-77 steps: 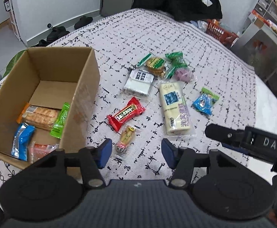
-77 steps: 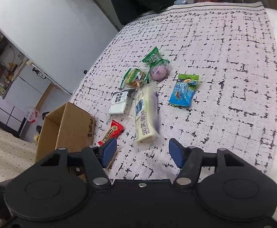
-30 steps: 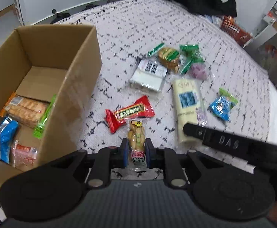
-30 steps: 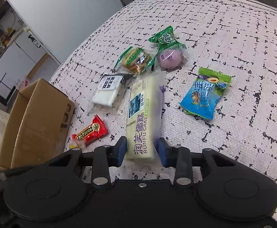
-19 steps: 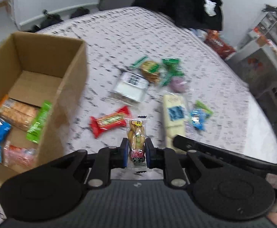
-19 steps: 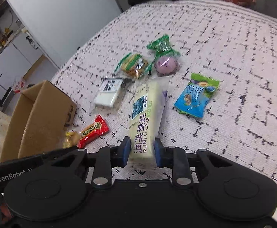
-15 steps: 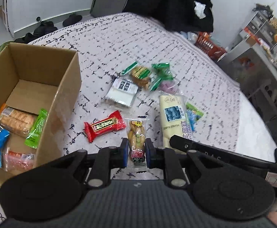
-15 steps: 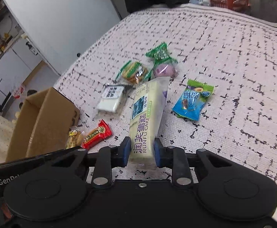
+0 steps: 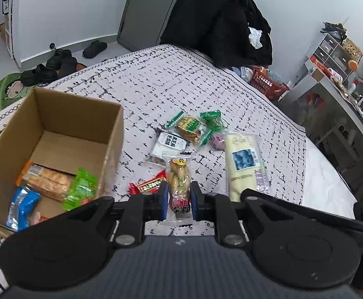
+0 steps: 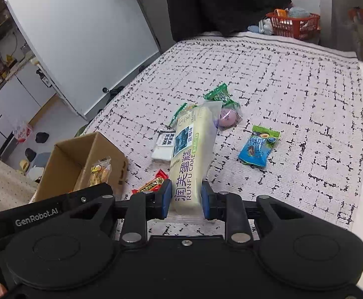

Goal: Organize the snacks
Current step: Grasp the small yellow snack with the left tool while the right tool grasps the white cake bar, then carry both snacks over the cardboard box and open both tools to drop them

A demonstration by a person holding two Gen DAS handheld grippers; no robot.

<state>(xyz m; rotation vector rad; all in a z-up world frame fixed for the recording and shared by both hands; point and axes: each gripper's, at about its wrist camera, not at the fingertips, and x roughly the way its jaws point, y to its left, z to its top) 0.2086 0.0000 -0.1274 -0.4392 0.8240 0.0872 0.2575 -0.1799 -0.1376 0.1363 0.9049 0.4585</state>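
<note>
The left gripper [image 9: 179,198] has its blue pads clamped on a small clear packet of yellowish-brown snack with a red label [image 9: 179,185], gripped at its lower half, the top sticking up past the jaws and clear of the bed. The right gripper [image 10: 186,200] is closed on a long cream-coloured cake pack printed "RUNFU CAKE" [image 10: 192,157], held by its near end, the far end tilting up over the other snacks.

An open brown cardboard box [image 9: 114,134] stands on the white black-flecked bedspread [image 9: 156,87], to the left of both grippers. Inside lie an orange-edged cracker pack [image 9: 45,180], a green wrapper [image 9: 80,189] and a blue wrapper [image 9: 21,205].

On the bedspread between box and grippers lies a red candy bar [image 9: 148,186], partly behind the left jaw. Farther off lie a white flat packet [image 9: 167,144], a green-striped biscuit pack [image 9: 187,125], a green-topped purple sweet [image 10: 227,117] and a blue-and-green pouch [image 10: 257,147], which the cake pack blocks in the left wrist view.

The cake pack partly hides the white packet and biscuit pack in the right view. The box's near corner is cut off by the gripper bodies.
</note>
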